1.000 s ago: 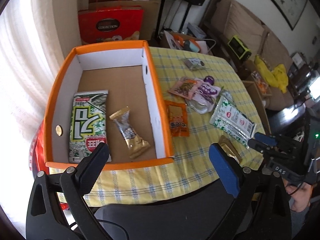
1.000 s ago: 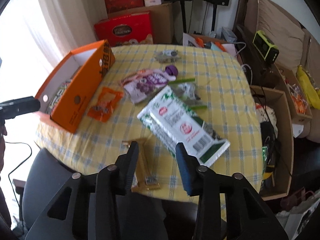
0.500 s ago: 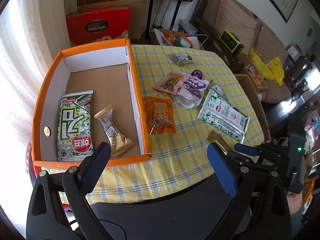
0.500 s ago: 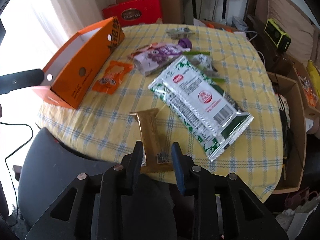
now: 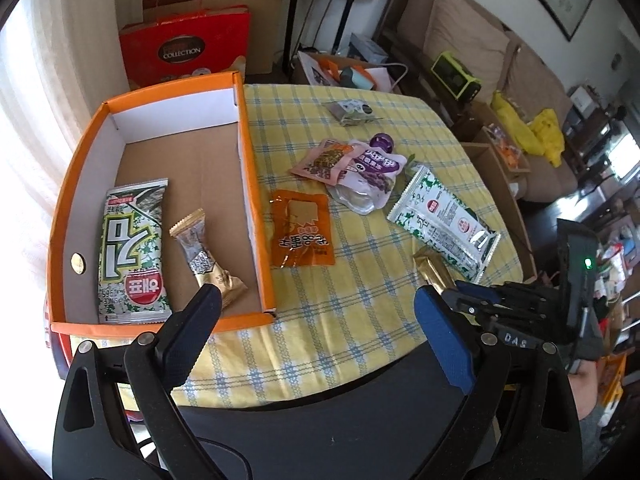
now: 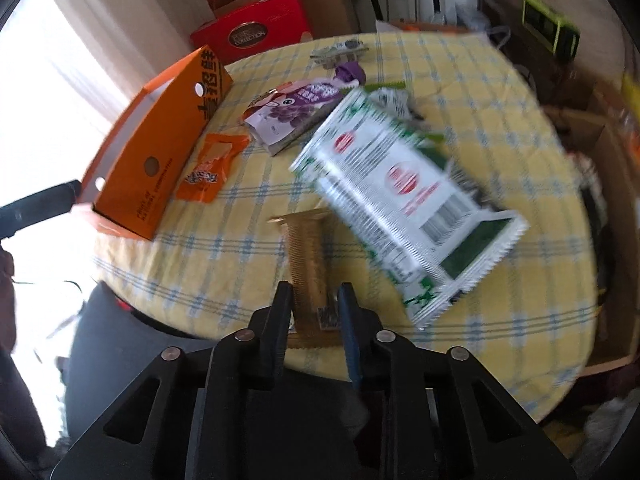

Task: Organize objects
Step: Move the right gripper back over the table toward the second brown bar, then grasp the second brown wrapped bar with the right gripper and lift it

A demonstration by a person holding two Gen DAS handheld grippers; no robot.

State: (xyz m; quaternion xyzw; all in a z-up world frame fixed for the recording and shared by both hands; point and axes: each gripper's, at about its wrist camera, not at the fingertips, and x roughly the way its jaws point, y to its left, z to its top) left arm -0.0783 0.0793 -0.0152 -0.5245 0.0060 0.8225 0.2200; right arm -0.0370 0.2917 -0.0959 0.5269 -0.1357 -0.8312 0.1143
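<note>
An orange box (image 5: 256, 216) on the yellow checked table (image 5: 360, 280) holds a green-white packet (image 5: 132, 248) and a gold candy (image 5: 204, 256). My left gripper (image 5: 316, 320) is open and empty above the table's near edge. My right gripper (image 6: 314, 308) is shut on the near end of a gold snack bar (image 6: 308, 256), also seen in the left wrist view (image 5: 434, 270). On the cloth lie an orange sachet (image 5: 300, 236), a purple pouch (image 5: 368, 172), a pink packet (image 5: 324, 160) and a white-green packet (image 5: 444, 220).
A small grey packet (image 5: 352, 110) lies at the table's far side. A dark chair back (image 5: 320, 420) is just below the near edge. Red gift boxes (image 5: 184, 52) and cartons stand behind the table, a sofa (image 5: 480, 52) to the right.
My right gripper moved forward over the gold bar's near end and closed on it. The left gripper drifted slightly and stayed open.
</note>
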